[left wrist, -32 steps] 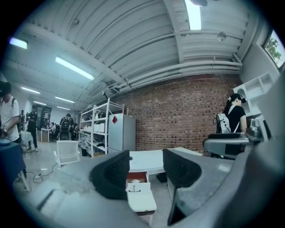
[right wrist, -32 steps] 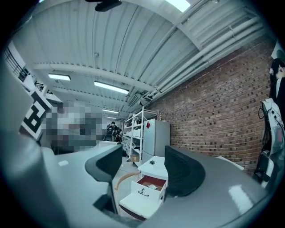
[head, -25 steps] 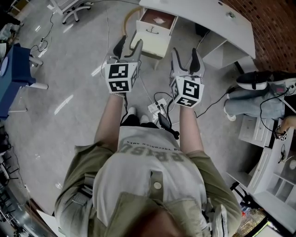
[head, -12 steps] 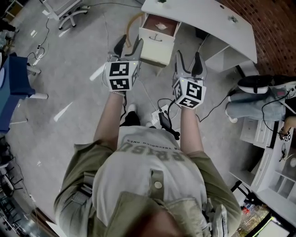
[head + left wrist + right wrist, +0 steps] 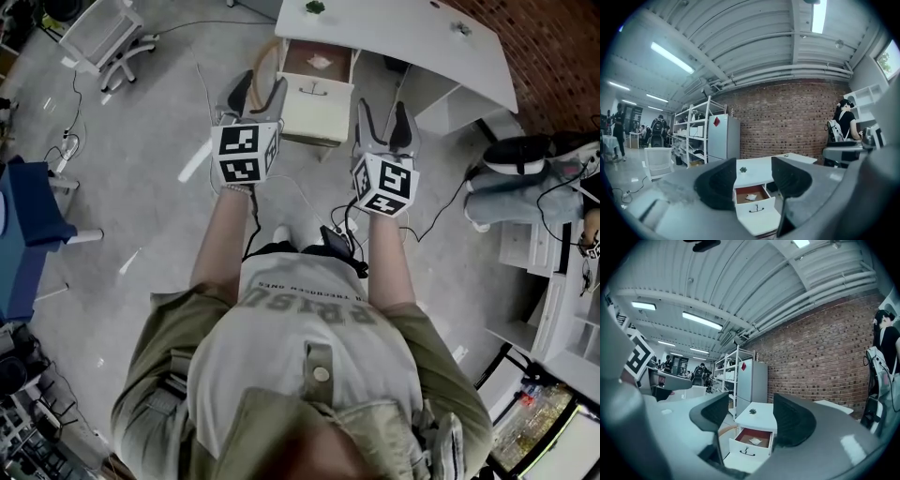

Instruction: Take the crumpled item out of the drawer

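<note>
A white drawer unit [image 5: 319,89] stands on the floor under a white desk, its top drawer [image 5: 316,66] pulled out. A small crumpled pale item [image 5: 319,63] lies on the drawer's brown bottom; it also shows as the crumpled item [image 5: 751,197] and crumpled item [image 5: 754,441]. My left gripper [image 5: 257,94] hangs open just left of the unit, short of the drawer. My right gripper [image 5: 383,120] is open to the unit's right. Nothing is between either pair of jaws.
The white desk [image 5: 412,37] spans the top, with a tiny green plant [image 5: 314,7] on it. Cables and a power strip [image 5: 336,239] lie on the floor near my feet. A blue cabinet [image 5: 23,234] stands left; a seated person's legs [image 5: 511,192] and white shelving are right.
Over the last second I have stepped nearer the desk; the drawer unit now sits between the two grippers' tips. Both grippers stay open and level.
</note>
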The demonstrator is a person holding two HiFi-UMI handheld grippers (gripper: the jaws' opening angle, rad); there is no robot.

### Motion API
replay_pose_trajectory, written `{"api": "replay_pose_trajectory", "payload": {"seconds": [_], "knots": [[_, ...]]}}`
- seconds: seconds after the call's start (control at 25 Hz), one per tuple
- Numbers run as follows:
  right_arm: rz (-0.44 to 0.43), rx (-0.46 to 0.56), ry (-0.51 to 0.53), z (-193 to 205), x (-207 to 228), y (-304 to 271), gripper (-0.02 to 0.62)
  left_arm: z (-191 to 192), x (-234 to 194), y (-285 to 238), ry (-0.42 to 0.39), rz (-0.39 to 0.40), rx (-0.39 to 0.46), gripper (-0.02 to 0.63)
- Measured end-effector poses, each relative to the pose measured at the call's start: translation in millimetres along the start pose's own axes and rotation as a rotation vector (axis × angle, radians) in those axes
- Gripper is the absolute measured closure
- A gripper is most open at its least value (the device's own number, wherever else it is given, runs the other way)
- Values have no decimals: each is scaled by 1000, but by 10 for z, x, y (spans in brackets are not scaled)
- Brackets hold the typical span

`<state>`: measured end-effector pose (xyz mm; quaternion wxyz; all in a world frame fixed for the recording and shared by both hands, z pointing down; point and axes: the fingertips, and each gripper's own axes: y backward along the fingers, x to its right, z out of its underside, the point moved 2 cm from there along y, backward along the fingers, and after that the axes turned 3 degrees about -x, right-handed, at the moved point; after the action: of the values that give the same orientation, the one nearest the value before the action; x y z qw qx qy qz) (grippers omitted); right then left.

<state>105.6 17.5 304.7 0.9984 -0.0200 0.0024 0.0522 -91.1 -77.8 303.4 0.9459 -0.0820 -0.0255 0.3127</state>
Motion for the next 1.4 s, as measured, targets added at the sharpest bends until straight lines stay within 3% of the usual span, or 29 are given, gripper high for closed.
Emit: {"api": "replay_pose_trajectory", "payload": {"seconds": [0.56, 1.08, 1.4], "knots": [[20, -52, -28, 203, 194, -427, 293, 155, -29, -527, 13, 33, -52, 359], [-53, -54, -23, 213, 658, -1330, 293, 21, -35, -1374, 18, -35, -52, 359], [-99, -72, -22, 273, 779, -1678, 293, 58, -53, -1609, 32, -74, -67, 359]]}}
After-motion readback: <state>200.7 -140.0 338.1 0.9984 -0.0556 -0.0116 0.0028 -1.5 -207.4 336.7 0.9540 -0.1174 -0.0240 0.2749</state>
